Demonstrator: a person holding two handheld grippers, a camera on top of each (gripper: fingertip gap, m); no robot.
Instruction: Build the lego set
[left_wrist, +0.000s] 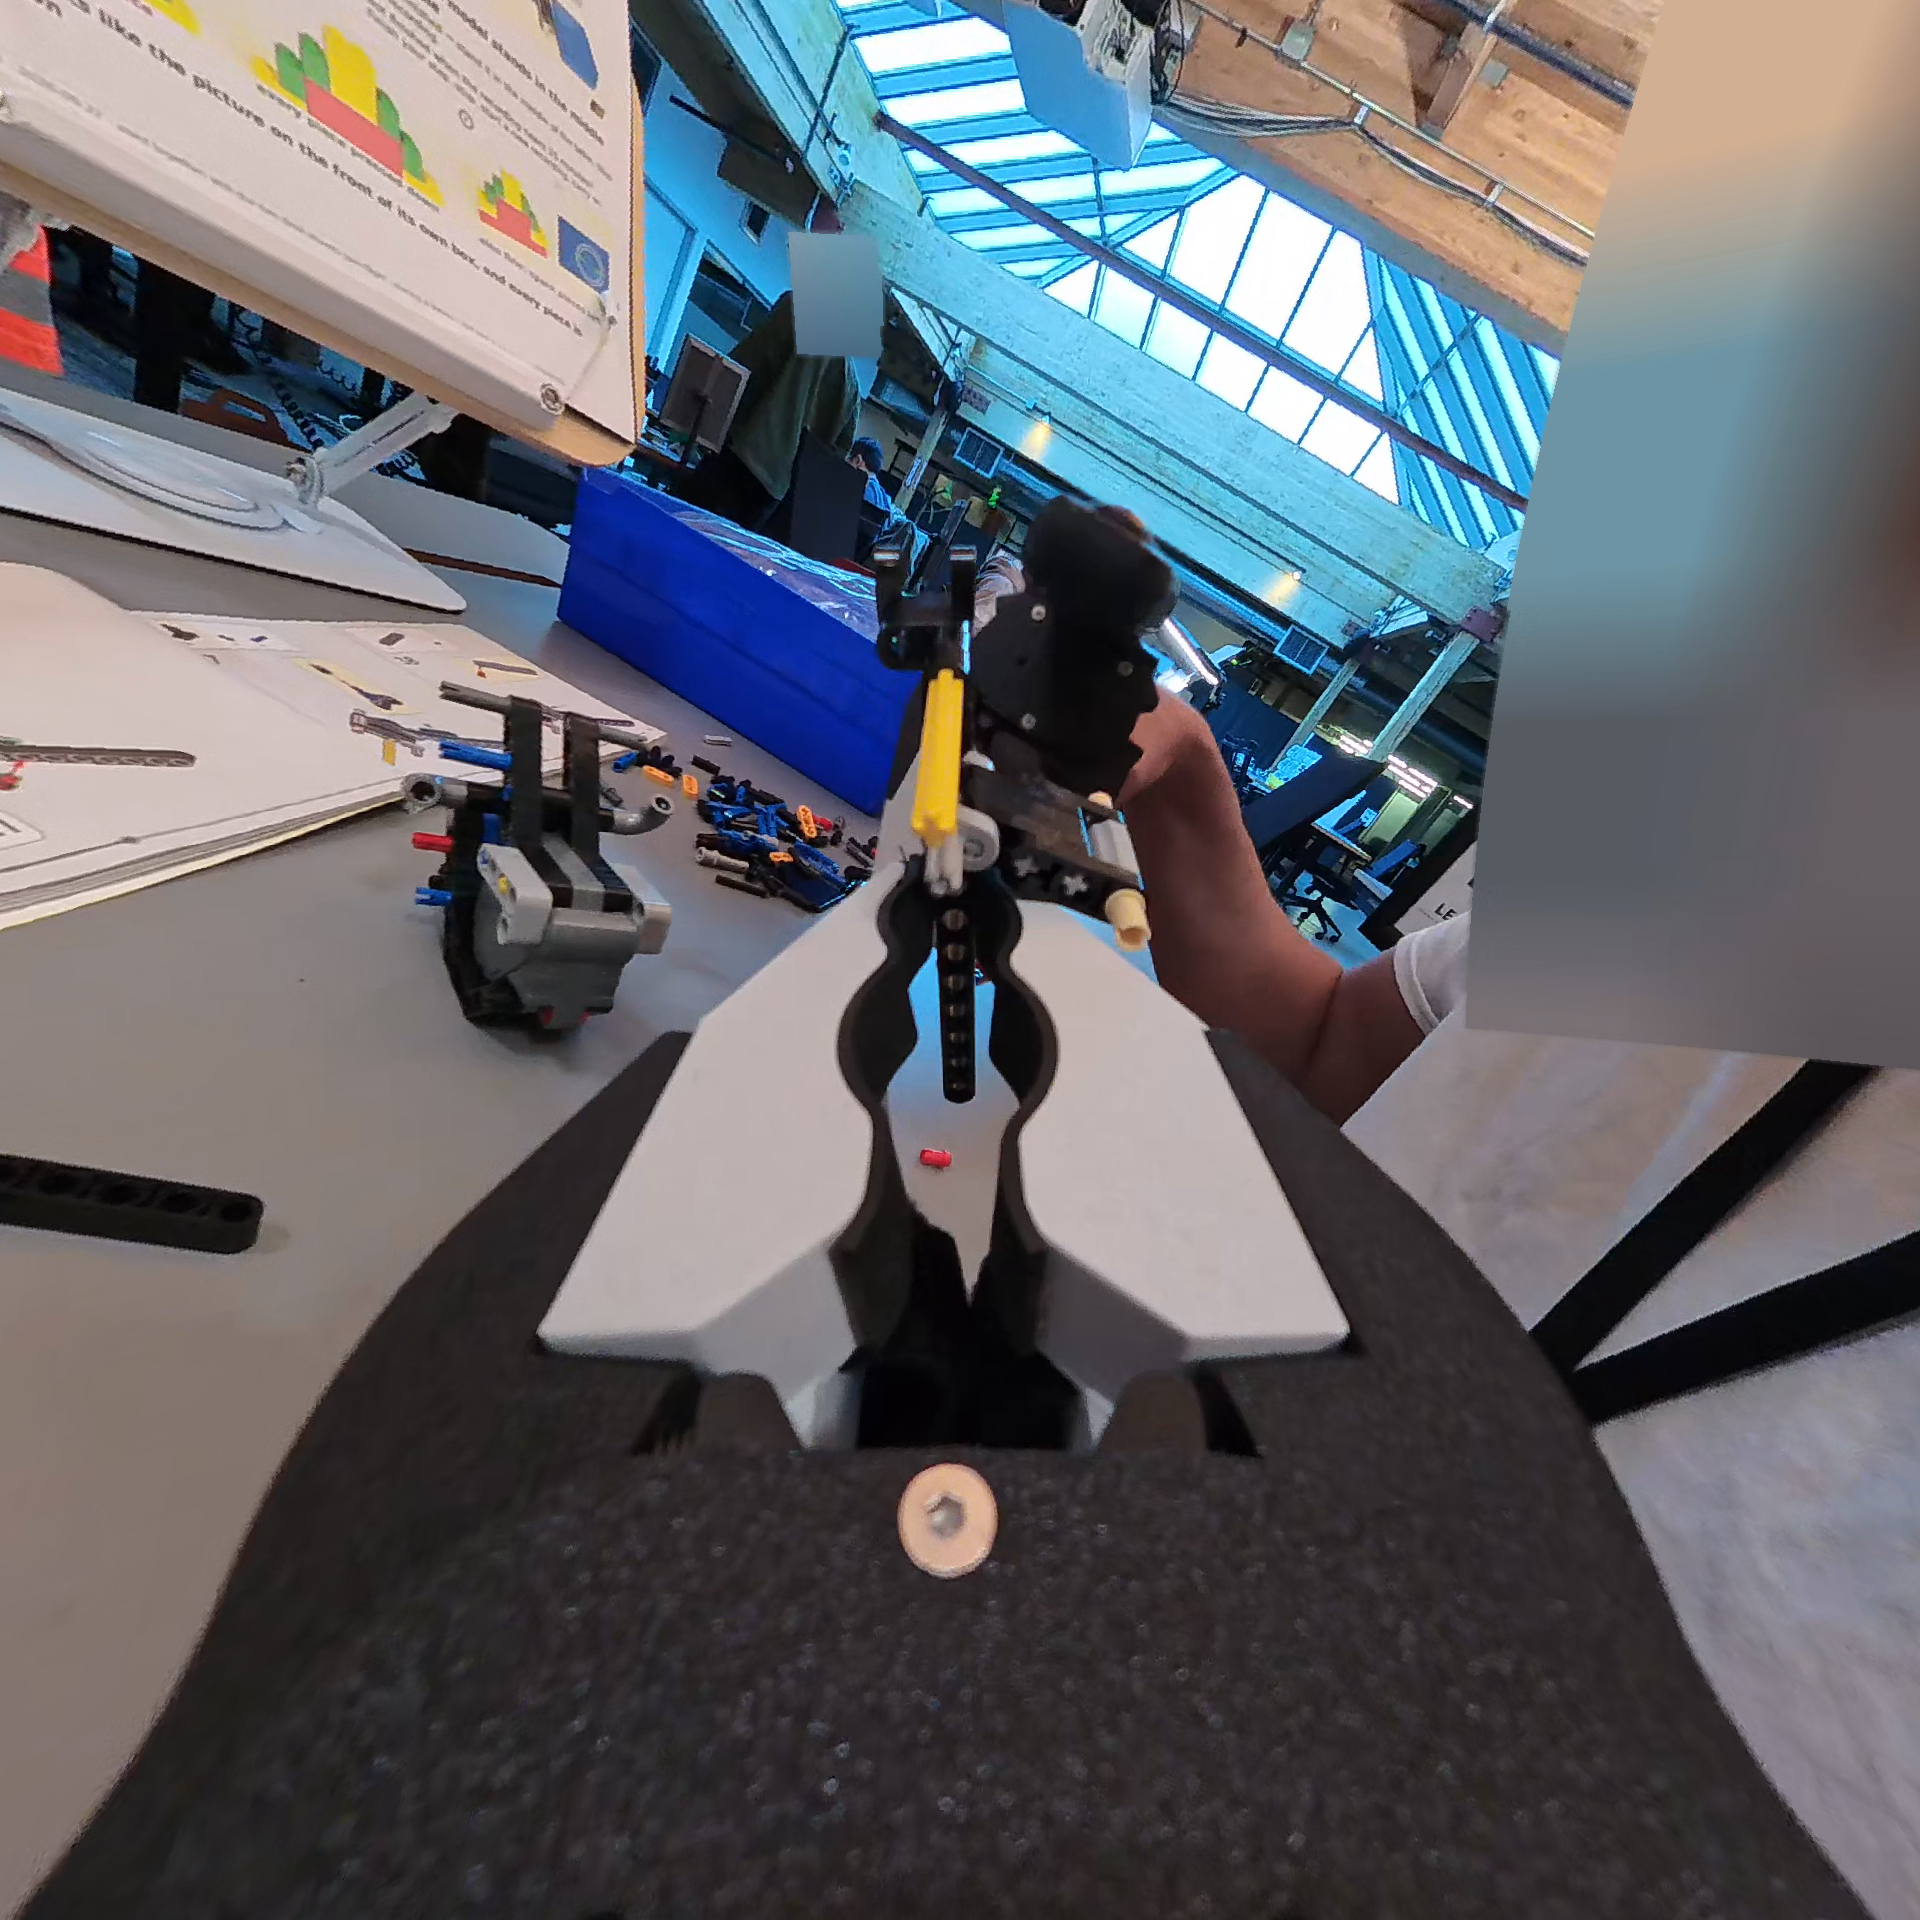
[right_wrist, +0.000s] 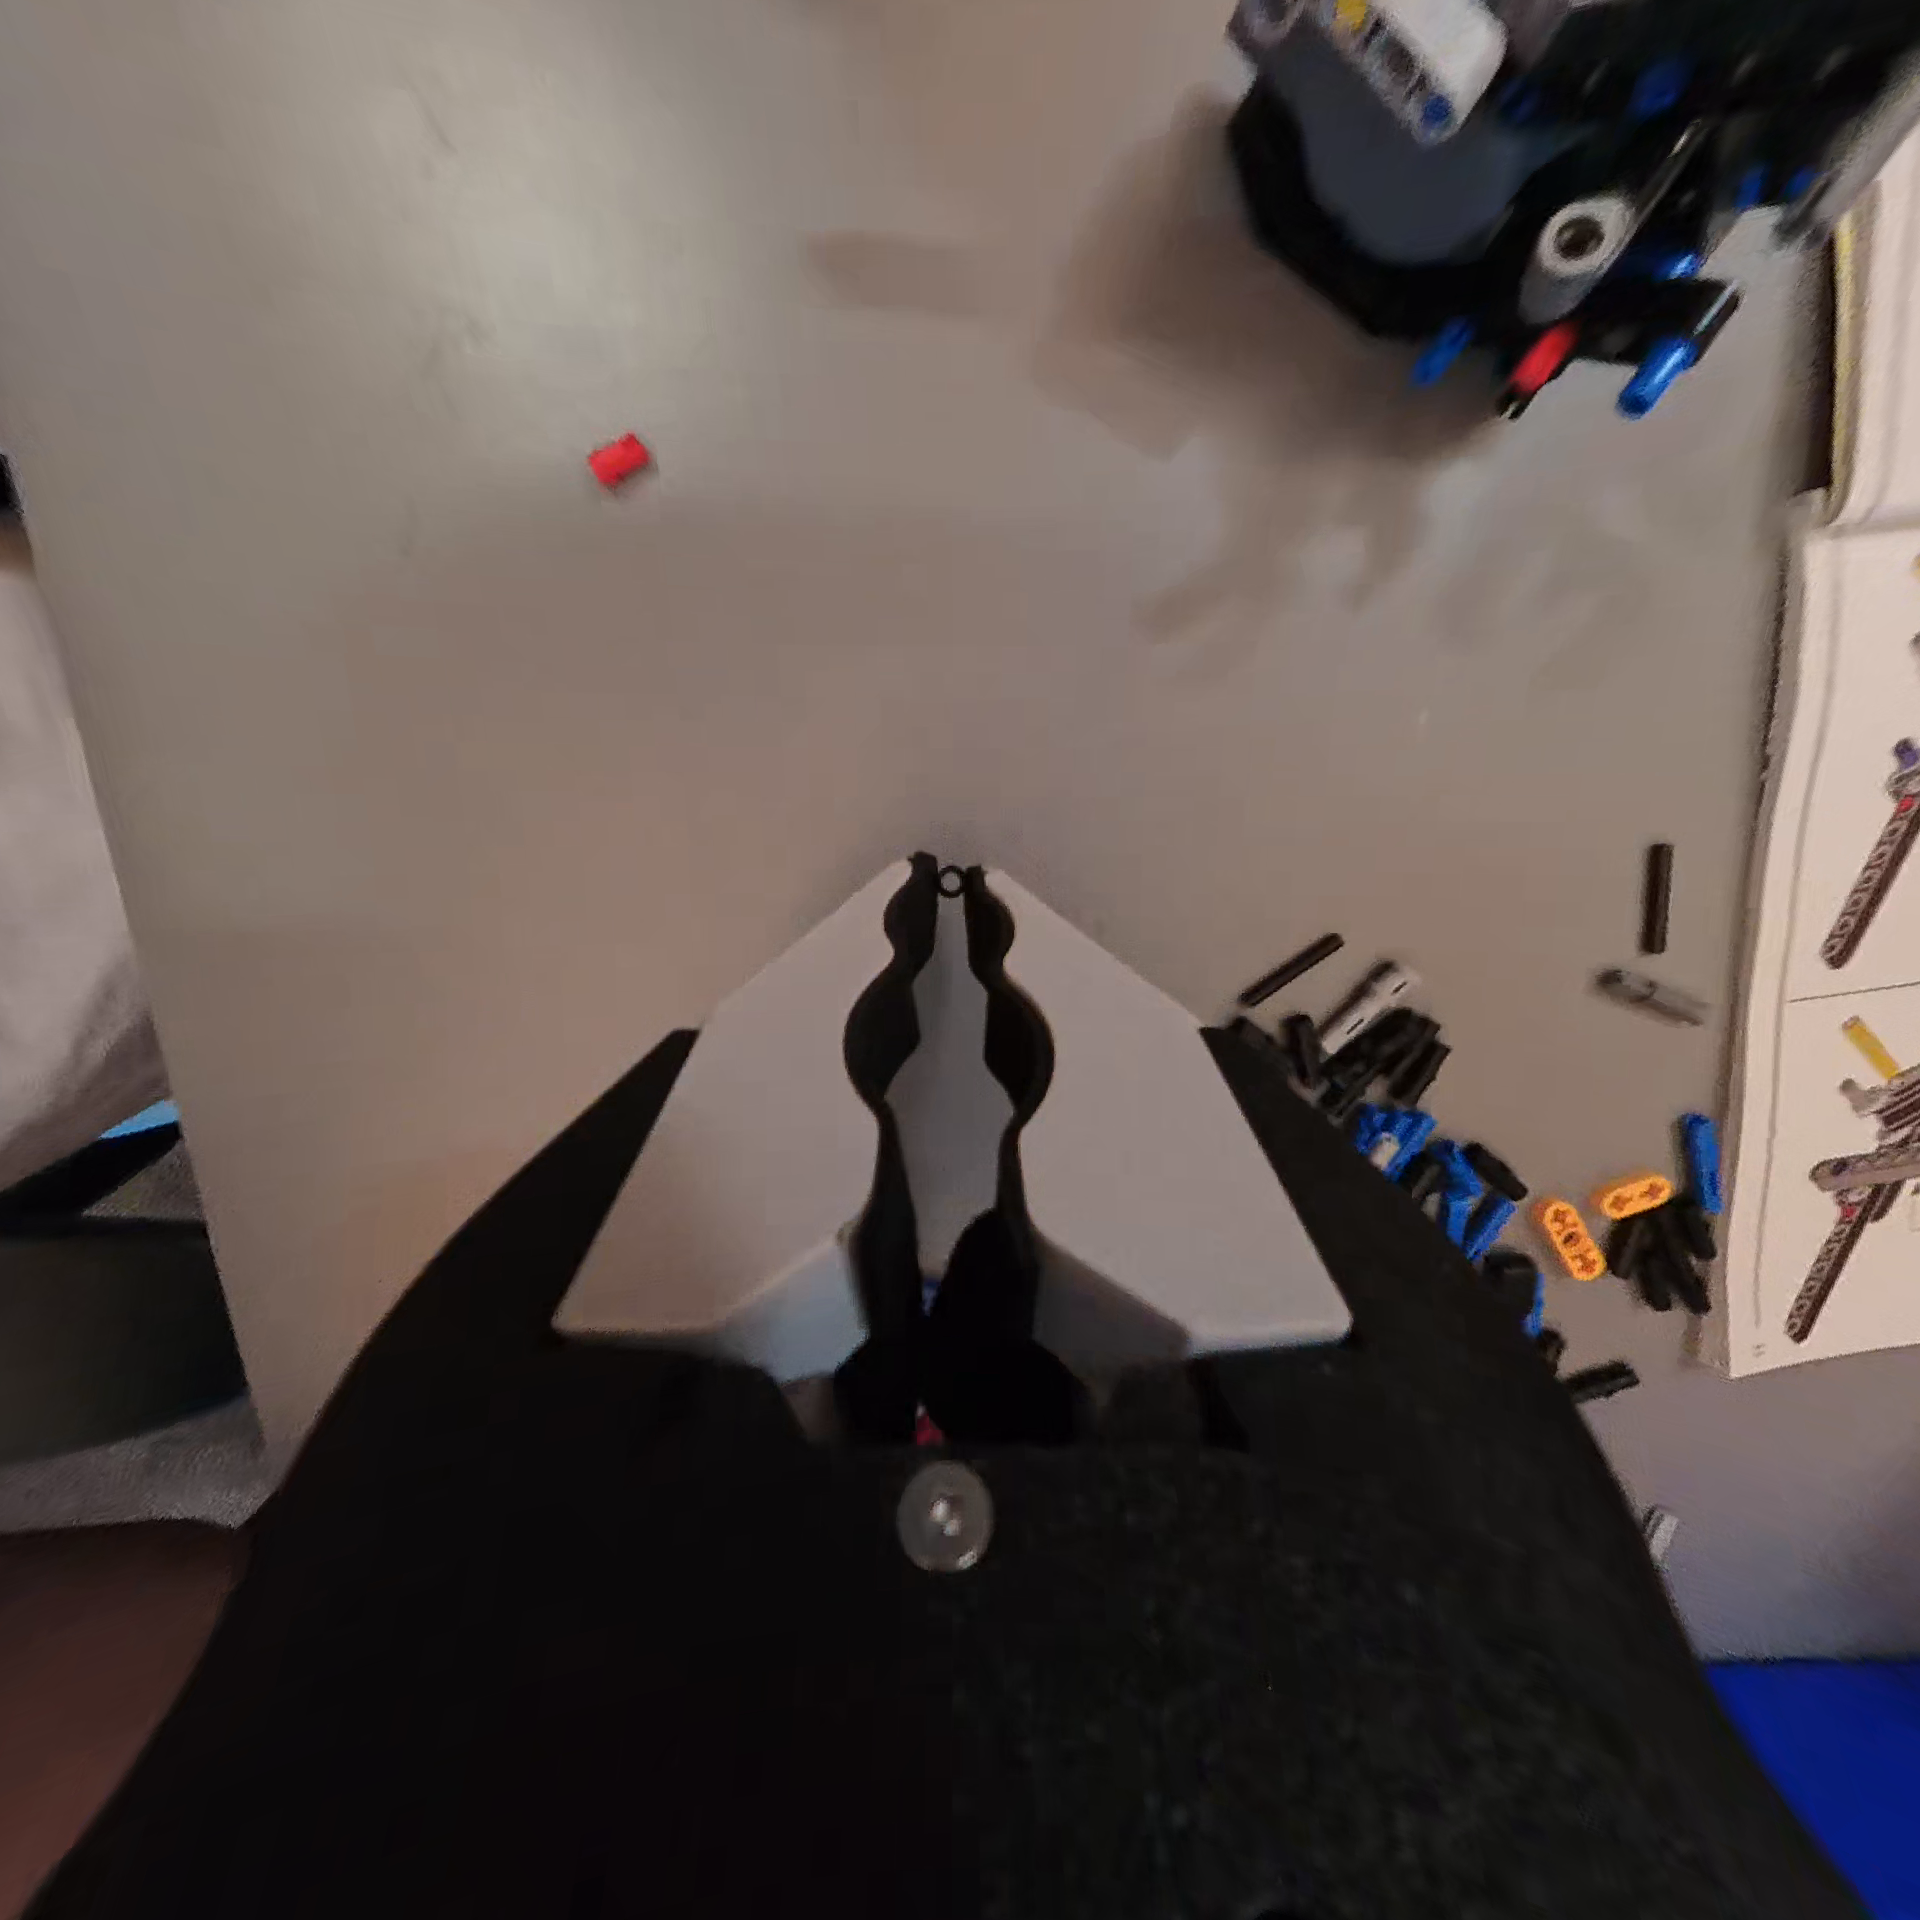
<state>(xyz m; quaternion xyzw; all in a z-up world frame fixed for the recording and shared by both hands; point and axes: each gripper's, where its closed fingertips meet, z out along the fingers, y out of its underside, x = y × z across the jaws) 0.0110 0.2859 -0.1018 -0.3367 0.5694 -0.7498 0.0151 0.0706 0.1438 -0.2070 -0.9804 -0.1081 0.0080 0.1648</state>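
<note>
My left gripper pinches the beam assembly, long axis upright. My right gripper pinches a small black pin above the table, so the pin must travel to the beam.

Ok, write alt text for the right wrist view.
The right gripper pinches a tiny black ring at its fingertips above a grey table. A red piece lies left, a part-built Lego model top right, loose pieces and an instruction booklet right.
</note>
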